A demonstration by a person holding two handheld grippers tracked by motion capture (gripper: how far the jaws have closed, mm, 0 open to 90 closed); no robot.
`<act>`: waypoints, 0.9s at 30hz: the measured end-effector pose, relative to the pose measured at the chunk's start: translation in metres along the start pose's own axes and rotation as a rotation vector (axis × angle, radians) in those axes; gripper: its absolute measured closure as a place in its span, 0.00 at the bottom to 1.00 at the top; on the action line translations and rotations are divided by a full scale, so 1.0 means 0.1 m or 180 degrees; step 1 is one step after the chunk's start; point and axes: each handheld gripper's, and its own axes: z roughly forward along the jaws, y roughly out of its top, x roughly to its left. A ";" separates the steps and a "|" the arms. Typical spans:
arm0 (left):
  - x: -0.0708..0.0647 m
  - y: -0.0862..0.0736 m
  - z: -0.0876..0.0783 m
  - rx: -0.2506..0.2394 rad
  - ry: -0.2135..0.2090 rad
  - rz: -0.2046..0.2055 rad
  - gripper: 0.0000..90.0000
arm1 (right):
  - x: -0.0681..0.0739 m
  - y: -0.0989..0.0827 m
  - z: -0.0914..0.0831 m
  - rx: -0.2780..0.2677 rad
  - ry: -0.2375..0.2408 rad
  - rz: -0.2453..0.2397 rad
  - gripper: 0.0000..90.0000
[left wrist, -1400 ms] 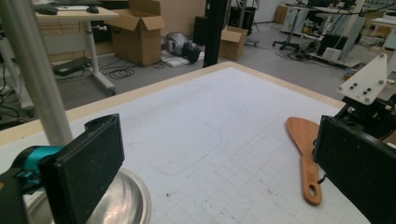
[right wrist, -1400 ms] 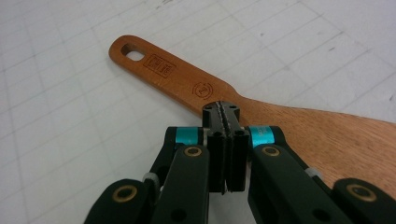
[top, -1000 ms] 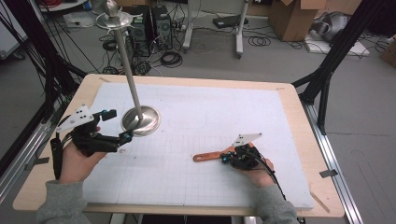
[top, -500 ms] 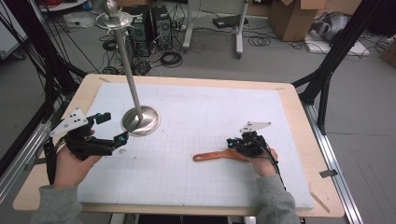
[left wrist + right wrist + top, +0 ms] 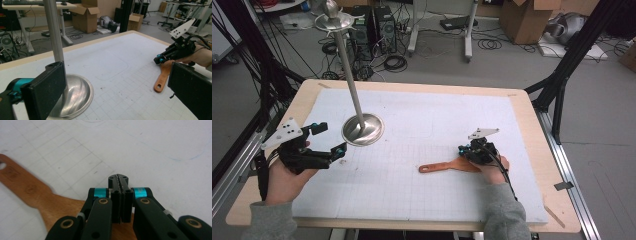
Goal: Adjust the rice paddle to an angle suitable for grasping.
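1. The left gripper [image 5: 328, 138] is being held wide open at the left side of the table [image 5: 532, 130], nothing between the jaws

2. In the left gripper view, one jaw is being seen just in front of the metal stand [image 5: 75, 92], apart from its pole [image 5: 53, 32]; contact with the base cannot be told

3. The stand's round base [image 5: 363, 129] is resting on the white mat [image 5: 432, 120], pole rising tilted towards the far left

4. The right gripper [image 5: 463, 150] is being held fully closed, pads pressed together with nothing gripped [image 5: 119, 182]

5. The wooden spatula [image 5: 447, 166] is lying flat on the mat, right of centre, handle end with the hole pointing left

6. The right gripper is being held over the spatula's broad end [image 5: 62, 207]; touching or just above cannot be told
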 end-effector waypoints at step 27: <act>-0.01 0.04 0.20 0.0025 -0.0146 0.0022 0.03 | -0.05 -0.13 -0.14 0.0085 0.0071 0.0088 0.99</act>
